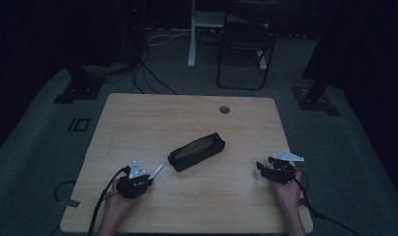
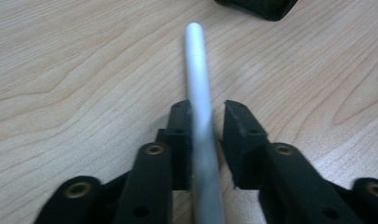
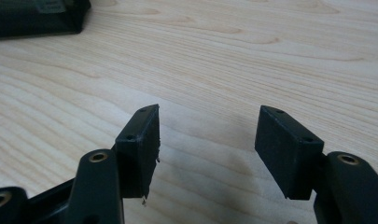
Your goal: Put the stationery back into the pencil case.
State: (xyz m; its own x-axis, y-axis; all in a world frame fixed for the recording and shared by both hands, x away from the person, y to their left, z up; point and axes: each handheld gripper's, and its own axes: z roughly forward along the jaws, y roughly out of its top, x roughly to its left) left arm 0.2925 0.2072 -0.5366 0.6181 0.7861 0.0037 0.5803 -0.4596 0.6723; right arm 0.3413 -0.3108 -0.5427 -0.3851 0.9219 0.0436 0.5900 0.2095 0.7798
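Observation:
A slim silver pen (image 1: pixel 156 172) (image 2: pixel 198 93) lies between the black jaws of my left gripper (image 1: pixel 149 179) (image 2: pixel 207 109), which is shut on it near the table's front left. The pen's tip points out toward a black pencil case (image 1: pixel 196 151). The case lies in the middle of the wooden table (image 1: pixel 137 123), its top open on a tan inside. A corner of the case (image 2: pixel 256 7) shows just beyond the pen. My right gripper (image 1: pixel 263 167) (image 3: pixel 207 116) stands open low over bare wood at the front right, nothing between its jaws. The case (image 3: pixel 37 16) is far off to its left.
A round cable hole (image 1: pixel 224 109) sits near the table's far edge. Behind the table stand a dark folding chair (image 1: pixel 245 44), a white post (image 1: pixel 191 34), and black stand bases (image 1: pixel 78 88) on the grey floor. Cables trail from both grippers over the front edge.

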